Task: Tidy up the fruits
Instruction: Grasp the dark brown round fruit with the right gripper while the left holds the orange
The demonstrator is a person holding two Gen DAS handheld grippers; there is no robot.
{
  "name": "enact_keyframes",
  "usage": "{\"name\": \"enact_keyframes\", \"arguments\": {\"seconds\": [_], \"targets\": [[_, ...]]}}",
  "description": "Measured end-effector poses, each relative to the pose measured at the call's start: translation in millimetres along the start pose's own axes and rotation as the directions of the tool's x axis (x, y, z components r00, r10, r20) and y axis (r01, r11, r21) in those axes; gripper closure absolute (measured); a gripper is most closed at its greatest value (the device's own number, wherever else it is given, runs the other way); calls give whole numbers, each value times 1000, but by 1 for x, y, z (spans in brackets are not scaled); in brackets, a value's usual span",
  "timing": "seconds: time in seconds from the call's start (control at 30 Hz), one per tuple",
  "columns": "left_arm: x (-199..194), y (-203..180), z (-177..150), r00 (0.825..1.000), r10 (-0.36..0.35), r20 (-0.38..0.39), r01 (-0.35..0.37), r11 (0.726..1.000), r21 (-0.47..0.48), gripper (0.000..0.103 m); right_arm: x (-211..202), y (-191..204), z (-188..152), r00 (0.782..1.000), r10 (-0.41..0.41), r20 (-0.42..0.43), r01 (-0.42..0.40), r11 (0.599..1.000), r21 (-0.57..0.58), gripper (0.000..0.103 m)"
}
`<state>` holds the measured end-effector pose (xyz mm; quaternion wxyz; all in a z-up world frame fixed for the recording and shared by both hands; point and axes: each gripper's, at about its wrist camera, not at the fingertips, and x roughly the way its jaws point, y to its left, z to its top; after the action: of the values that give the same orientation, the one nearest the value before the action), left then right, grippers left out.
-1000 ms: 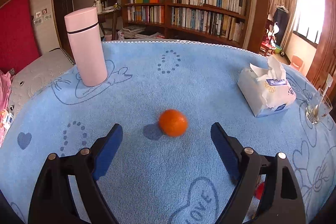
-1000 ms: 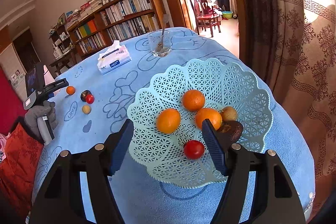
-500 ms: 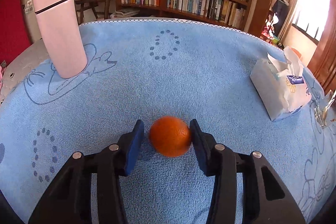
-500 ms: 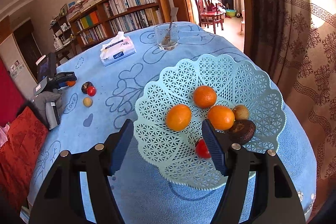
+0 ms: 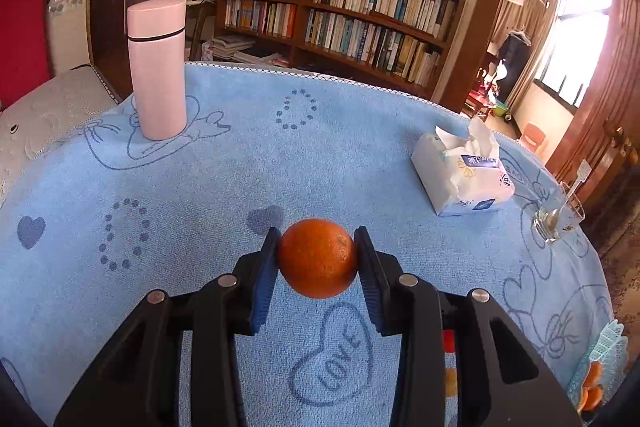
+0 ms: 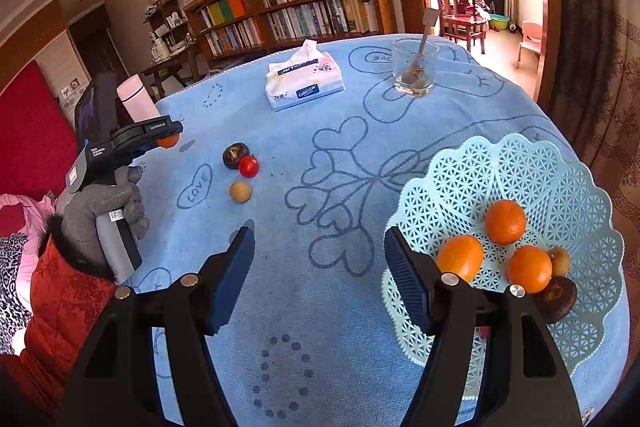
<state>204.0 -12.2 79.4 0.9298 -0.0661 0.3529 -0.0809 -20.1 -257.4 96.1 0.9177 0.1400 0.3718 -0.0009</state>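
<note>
The orange [image 5: 318,258] is sitting clamped between the two blue pads of the left tool [image 5: 316,259], both pads pressing its sides; its shadow is falling on the blue cloth of the worktop [image 5: 240,163] apart from the fruit, so it is sitting above the cloth. From the right wrist view the same orange [image 6: 168,141] is showing only as a sliver under the left tool [image 6: 160,135], which a grey-gloved left hand [image 6: 108,203] is gripping. Just beyond the orange, toward the basket, a dark fruit [image 6: 234,155], a red fruit [image 6: 249,166] touching it, and a tan fruit [image 6: 240,191] are lying on the cloth. Far from the orange, at the opposite worktop edge, the pale green lattice basket [image 6: 560,187] is holding three oranges [image 6: 505,221], a brownish fruit [image 6: 559,260] and another dark fruit [image 6: 557,297]. The right tool [image 6: 319,279] is hanging wide open beside the basket rim, gripping nothing. Behind the orange a pink flask [image 5: 157,67] is standing upright; a tissue pack [image 5: 464,175] and a glass [image 5: 558,219] with a spoon are sitting toward the basket side.
</note>
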Motion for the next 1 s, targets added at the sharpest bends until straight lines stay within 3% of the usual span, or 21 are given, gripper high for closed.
{"name": "enact_keyframes", "arguments": {"seconds": [0.23,0.67,0.87,1.0], "targets": [[-38,6,-30,1000,12,18,-11,1000,-15,65,55,52,40,992,97,-82,-105,990,-98,34],[-74,32,-90,999,19,-39,-19,1000,-2,65,192,107,101,980,74,-185,-112,972,-206,34],[-78,41,-101,998,16,-58,-16,1000,0,65,228,112,104,959,72,-274,-125,975,-183,34],[-79,43,-102,998,8,-58,-8,1000,-2,65,236,120,95,952,49,-303,-126,963,-240,36]]}}
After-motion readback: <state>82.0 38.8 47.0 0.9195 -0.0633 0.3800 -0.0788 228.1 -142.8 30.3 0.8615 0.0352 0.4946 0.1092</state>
